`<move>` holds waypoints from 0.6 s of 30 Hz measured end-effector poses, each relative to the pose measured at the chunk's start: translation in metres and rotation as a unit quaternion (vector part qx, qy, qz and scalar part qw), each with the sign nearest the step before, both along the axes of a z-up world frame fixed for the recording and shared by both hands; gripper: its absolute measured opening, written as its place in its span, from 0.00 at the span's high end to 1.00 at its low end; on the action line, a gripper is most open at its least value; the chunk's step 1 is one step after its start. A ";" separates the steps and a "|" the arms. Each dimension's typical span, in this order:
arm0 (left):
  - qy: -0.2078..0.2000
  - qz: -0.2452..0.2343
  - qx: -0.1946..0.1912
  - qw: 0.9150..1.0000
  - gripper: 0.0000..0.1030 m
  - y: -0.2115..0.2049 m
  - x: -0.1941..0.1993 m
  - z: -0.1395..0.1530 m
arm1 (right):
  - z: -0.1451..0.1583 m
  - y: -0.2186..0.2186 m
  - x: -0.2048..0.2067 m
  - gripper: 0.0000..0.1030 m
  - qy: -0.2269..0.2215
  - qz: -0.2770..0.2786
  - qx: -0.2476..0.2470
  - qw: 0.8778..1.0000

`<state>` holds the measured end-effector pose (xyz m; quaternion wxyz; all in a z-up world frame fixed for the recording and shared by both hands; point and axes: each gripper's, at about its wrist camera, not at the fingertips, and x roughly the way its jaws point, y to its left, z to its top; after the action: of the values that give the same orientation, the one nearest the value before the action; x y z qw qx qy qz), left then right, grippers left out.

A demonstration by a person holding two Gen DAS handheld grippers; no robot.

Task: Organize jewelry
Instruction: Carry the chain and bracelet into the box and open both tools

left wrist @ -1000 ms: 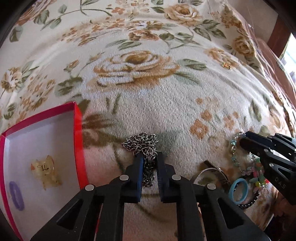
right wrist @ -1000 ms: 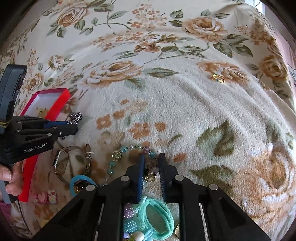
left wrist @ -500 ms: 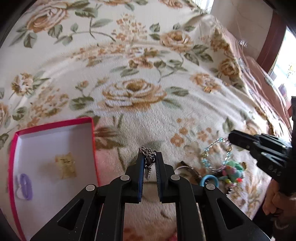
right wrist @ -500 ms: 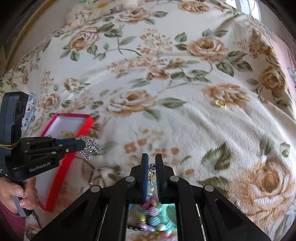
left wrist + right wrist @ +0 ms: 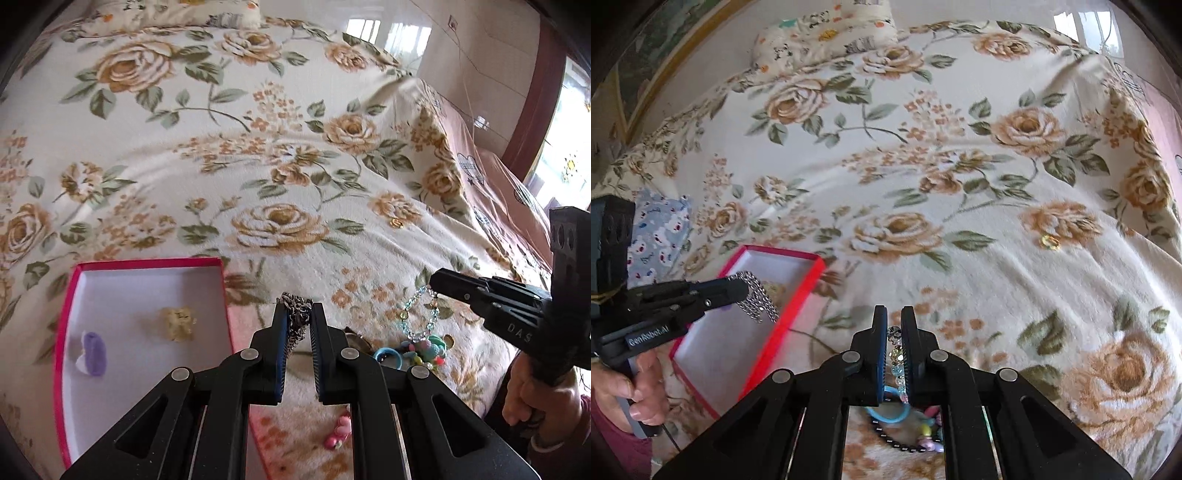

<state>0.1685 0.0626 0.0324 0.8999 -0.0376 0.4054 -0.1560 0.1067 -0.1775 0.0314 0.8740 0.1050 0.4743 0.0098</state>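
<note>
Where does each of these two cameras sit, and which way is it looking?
Left wrist: on the left hand-held gripper, looking down its fingers at a silver chain, the red box and the right hand.
Right wrist: on the right hand-held gripper, looking down at a beaded bracelet; the left hand shows.
Shared: the flowered blanket, the box, both pieces of jewelry.

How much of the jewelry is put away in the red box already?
Only a little. Inside the red box lie a purple ring and a small yellowish piece. The left gripper is shut on a silver chain, and the right gripper is shut on a beaded bracelet; neither is in the box yet. A blue ring, colourful beads and a pink piece wait on the blanket.
</note>
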 end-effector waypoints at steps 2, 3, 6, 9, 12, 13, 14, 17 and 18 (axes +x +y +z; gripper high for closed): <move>-0.002 0.009 -0.003 1.000 0.90 0.009 -0.008 0.003 | 0.005 0.009 0.003 0.93 -0.006 0.009 0.003 1.000; -0.004 0.014 -0.004 1.000 0.90 0.015 -0.012 0.004 | 0.007 0.014 0.004 0.93 -0.008 0.013 0.004 1.000; -0.007 0.029 -0.006 1.000 0.90 0.030 -0.024 0.008 | 0.010 0.029 0.009 0.93 -0.013 0.029 0.012 0.999; -0.006 0.045 -0.008 0.999 0.90 0.045 -0.033 0.009 | 0.011 0.049 0.017 0.93 -0.015 0.048 0.025 0.998; -0.002 0.062 -0.007 0.998 0.90 0.061 -0.042 0.009 | 0.010 0.074 0.027 0.93 -0.017 0.071 0.037 0.997; -0.001 0.066 -0.007 0.998 0.90 0.065 -0.043 0.009 | 0.008 0.084 0.030 0.93 -0.016 0.081 0.042 0.996; 0.001 0.074 -0.006 0.997 0.90 0.072 -0.047 0.008 | 0.007 0.094 0.034 0.93 -0.016 0.091 0.046 0.995; 0.006 0.089 -0.005 0.996 0.90 0.085 -0.053 0.007 | 0.003 0.119 0.043 0.93 -0.014 0.115 0.058 0.992; 0.008 0.094 -0.004 0.996 0.90 0.090 -0.054 0.006 | 0.001 0.129 0.046 0.93 -0.013 0.124 0.062 0.990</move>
<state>0.1146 0.1523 0.0386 0.9073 -0.0803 0.4064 -0.0721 0.1523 -0.0487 0.0323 0.8641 0.0990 0.4707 0.1484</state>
